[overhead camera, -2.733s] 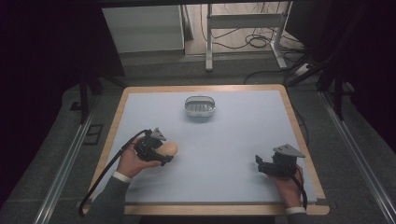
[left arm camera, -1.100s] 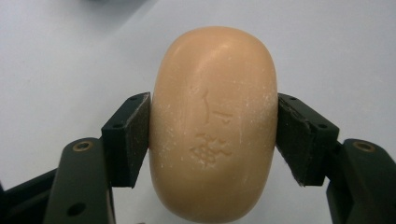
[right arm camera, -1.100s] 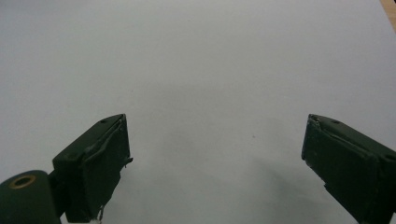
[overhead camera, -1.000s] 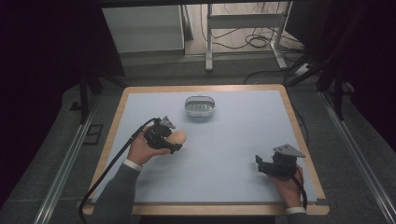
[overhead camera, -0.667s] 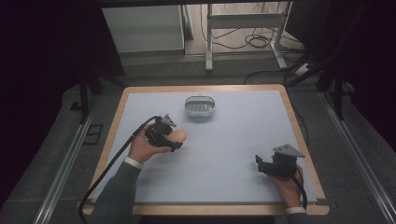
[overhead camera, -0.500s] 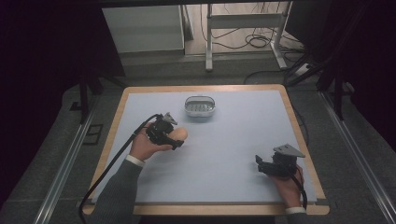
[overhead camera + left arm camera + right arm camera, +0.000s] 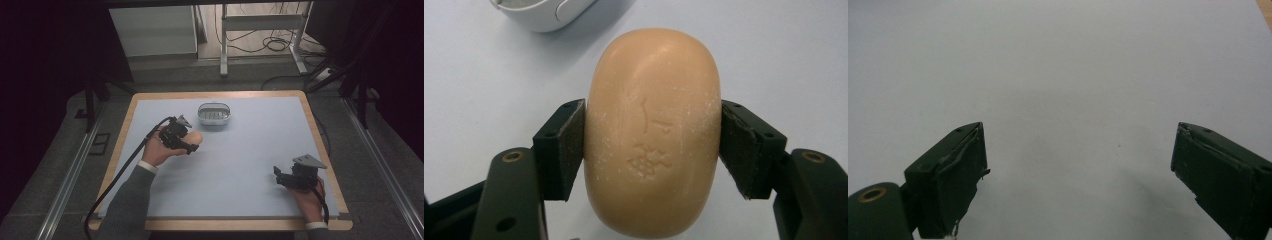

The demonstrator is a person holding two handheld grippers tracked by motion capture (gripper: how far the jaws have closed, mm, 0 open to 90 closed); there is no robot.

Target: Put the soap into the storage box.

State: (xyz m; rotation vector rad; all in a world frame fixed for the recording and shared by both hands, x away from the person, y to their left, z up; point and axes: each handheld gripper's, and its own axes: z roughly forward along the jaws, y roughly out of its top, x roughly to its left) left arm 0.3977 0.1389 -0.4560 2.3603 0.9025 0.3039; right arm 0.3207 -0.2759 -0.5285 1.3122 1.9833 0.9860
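We see the left gripper clamped on a tan oval soap, its two pads pressed against the bar's sides and a stamped mark facing the left gripper view. In the high view the soap sits at the gripper's tip, just short of the white dish that stands at the far middle of the table. Compared with the earliest frame, our left hand has carried the soap away from the near-left part of the table and up toward the dish; over the last second it has crept only a little farther that way. The dish itself has not moved, and its rim shows at the top of the left gripper view, close beyond the soap. The right gripper rests at the near right, where it was before, its jaws spread wide over bare table with nothing between them.
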